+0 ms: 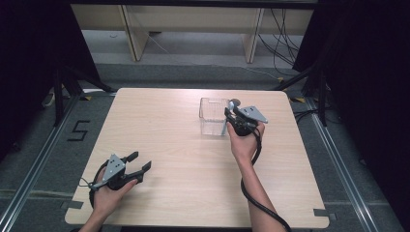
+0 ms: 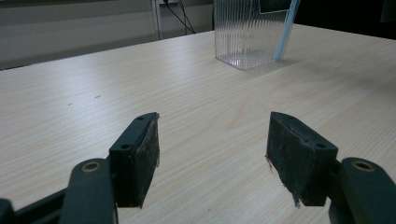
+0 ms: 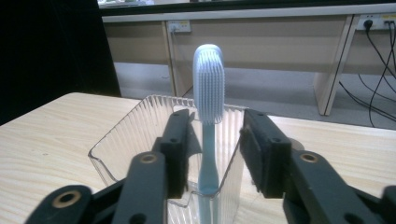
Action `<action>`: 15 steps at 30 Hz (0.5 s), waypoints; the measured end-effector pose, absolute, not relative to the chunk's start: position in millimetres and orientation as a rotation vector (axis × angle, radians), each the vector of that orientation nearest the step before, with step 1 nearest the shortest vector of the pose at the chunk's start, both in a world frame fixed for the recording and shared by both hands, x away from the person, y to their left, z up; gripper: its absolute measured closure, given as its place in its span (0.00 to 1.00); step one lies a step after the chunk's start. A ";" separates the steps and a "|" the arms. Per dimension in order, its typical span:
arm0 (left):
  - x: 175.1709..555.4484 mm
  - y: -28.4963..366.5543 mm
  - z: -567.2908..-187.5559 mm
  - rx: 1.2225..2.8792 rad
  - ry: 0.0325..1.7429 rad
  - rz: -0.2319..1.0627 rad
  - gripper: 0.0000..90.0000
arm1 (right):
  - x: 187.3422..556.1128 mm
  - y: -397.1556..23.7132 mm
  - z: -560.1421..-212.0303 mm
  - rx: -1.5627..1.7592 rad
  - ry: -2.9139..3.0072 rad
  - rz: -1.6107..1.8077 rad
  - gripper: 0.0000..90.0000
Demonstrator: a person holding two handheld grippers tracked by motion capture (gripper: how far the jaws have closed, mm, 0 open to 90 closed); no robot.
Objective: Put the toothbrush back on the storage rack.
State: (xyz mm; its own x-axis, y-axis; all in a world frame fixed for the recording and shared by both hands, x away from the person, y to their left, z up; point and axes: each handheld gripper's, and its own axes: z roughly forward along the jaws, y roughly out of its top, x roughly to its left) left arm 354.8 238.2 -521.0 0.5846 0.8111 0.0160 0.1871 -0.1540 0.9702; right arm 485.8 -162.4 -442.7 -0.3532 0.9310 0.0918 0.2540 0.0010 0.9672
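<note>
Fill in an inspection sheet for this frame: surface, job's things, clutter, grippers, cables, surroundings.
Surface: pale wood table, bare.
Job's things: blue toothbrush upright, head up, in clear ribbed holder.
Clutter: nothing seen.
Grippers: right gripper open, jaws either side of the toothbrush handle, not pressing; left gripper open, over bare table.
Cables: black cable trails from the right gripper.
Surroundings: dark curtains, wooden furniture, floor wires behind.

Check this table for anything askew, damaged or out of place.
Nothing spilled or knocked over. The toothbrush stands head up in a corner of the clear ribbed holder, between the right gripper's open jaws. One oddity: the left gripper's pads look frayed at the edges.
</note>
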 end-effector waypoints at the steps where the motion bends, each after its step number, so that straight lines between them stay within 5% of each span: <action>1: 354.8 238.1 -521.1 1.666 0.840 0.677 0.38 | 485.8 -162.4 -442.7 1.234 1.657 1.388 0.69; 15: 354.7 238.9 -520.9 1.669 0.842 0.680 0.38 | 484.9 -161.5 -442.5 1.253 1.670 1.364 0.54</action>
State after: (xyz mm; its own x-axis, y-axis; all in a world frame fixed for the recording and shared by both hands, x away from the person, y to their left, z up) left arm 354.7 238.9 -520.9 0.5836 0.8119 0.0166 0.1870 -0.1542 0.9702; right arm 484.9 -161.5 -442.5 -0.3433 0.9349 0.0898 0.2747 0.0085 0.9615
